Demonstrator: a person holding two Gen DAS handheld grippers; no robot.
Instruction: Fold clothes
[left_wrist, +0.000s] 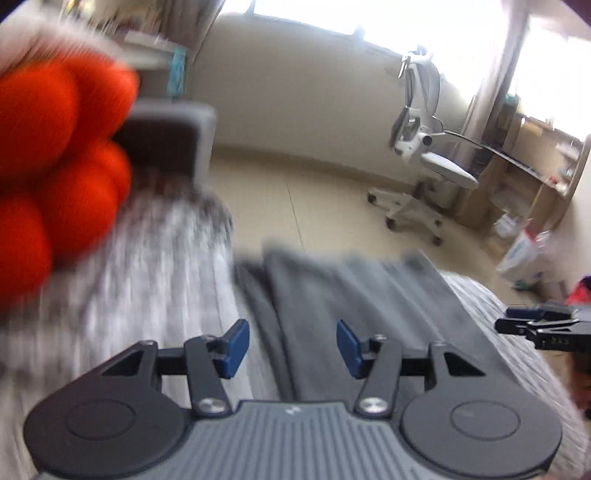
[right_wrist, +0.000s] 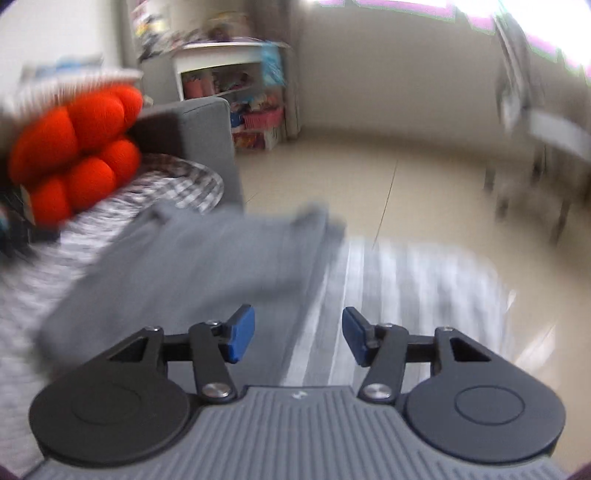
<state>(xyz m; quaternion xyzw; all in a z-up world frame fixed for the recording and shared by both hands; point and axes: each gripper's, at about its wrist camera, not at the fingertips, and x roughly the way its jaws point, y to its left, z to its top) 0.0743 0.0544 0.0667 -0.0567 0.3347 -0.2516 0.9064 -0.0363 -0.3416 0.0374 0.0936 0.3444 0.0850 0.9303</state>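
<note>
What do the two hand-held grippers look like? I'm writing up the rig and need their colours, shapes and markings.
Both look alike. The left hand-held gripper and right hand-held gripper each have two blue rectangular pads on black linkage arms with silver screws. These pivot from two round black discs flanking a grey ribbed body bearing a small white logo. No cables or sleeves are visible.

Matt grey cloth garment (left_wrist: 351, 288); plush orange cushion (right_wrist: 77, 147)
</note>
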